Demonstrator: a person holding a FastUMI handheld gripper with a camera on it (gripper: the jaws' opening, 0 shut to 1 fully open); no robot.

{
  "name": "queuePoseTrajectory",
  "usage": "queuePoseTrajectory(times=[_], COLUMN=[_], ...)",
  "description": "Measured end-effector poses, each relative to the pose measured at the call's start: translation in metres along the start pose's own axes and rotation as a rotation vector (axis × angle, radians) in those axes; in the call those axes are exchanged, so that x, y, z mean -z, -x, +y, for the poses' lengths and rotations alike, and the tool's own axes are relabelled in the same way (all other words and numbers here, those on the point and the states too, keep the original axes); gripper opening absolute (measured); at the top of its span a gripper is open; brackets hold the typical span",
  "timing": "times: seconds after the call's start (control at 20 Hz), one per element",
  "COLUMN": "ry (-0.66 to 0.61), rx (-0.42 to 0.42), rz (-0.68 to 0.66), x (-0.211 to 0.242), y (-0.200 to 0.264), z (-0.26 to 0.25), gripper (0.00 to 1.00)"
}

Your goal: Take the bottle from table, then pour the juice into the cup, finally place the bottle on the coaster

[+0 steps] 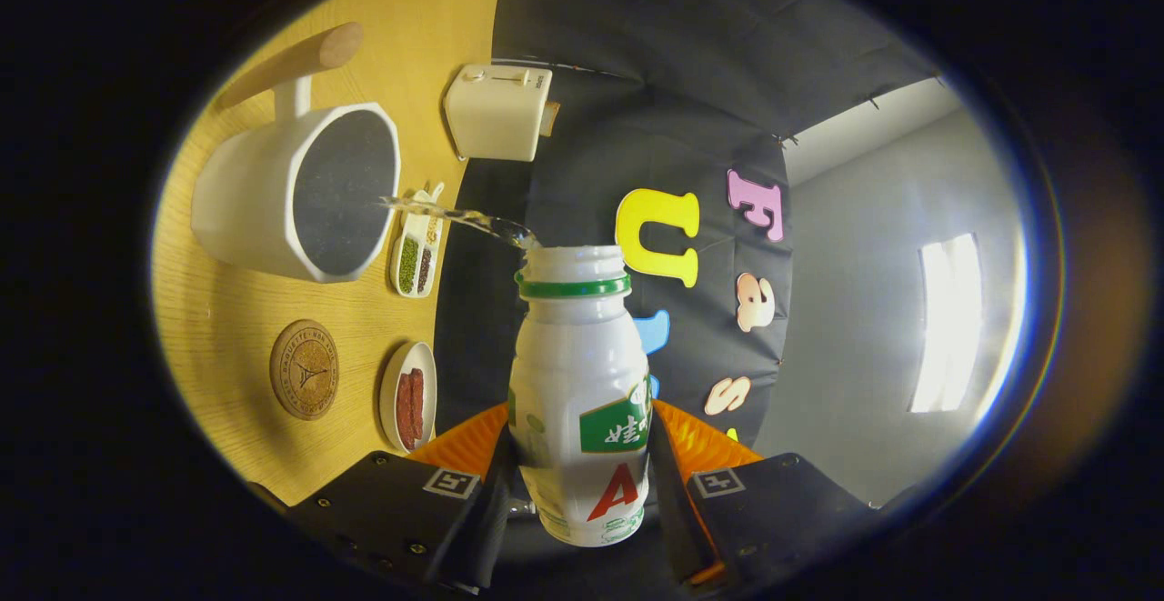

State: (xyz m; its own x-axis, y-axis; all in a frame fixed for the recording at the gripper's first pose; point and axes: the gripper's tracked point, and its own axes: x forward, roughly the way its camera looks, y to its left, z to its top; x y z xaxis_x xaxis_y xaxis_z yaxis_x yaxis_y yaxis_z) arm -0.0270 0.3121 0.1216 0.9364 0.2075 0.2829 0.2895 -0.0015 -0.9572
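Observation:
My gripper (578, 474) is shut on a white plastic bottle (578, 383) with a green neck ring and a green and red label; both fingers press on its lower body. The bottle is uncapped and the whole view is rolled sideways, so the bottle lies tipped over the table. A thin clear stream (455, 215) leaves its mouth and arcs into the white cup (291, 192), a large mug with a dark inside and a wooden handle. The round cork coaster (304, 369) lies bare on the wooden table, beside the cup and apart from it.
A white toaster (498, 112) stands at the table's back against the black cloth wall. A narrow two-part dish of green and dark grains (416, 251) and a small round plate with reddish strips (408, 396) lie between the cup, the coaster and the wall.

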Motion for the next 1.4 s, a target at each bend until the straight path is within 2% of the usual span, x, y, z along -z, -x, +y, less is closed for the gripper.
queuePoseTrajectory(times=[1.4], ry=[0.09], rx=[0.008], rz=[-0.02], x=[-0.0041], y=[-0.0001], z=[-0.0021], gripper=[0.7])
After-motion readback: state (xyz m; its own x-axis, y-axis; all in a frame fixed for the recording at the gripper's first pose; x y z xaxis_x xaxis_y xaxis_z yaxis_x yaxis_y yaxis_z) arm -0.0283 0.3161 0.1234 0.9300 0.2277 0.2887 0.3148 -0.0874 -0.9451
